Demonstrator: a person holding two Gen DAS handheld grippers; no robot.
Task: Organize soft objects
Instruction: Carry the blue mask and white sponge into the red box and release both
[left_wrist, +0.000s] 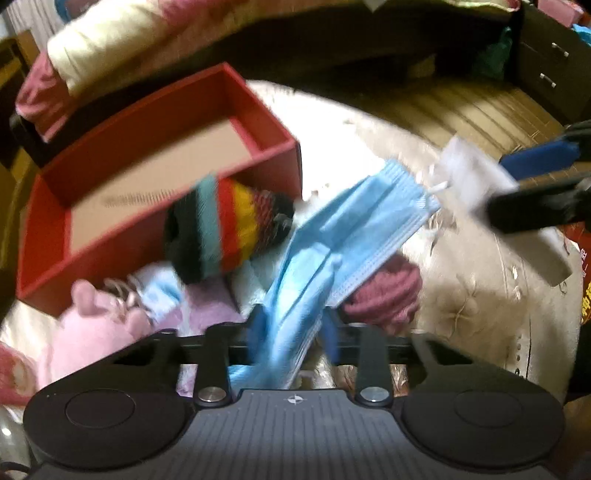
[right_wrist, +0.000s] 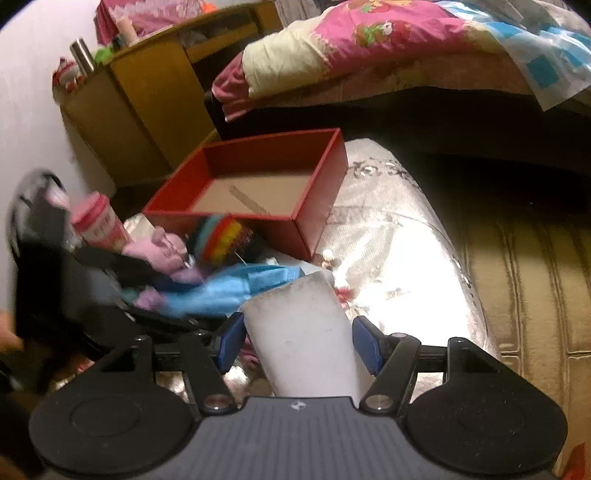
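Left tool (left_wrist: 291, 332) over silvery floral cloth (left_wrist: 461, 295) beside bed (right_wrist: 369, 55).

Each claw, left (left_wrist: 291, 332) and right (right_wrist: 299, 339), has a dark grey ribbed body with a small compass-like mark at its centre. Two black rounded housings with circular discs flank it. Black linkage arms on silver screws carry blue ribbed pads (right_wrist: 231, 341).

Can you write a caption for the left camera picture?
Left tool pinches a blue face mask beside the empty red box.
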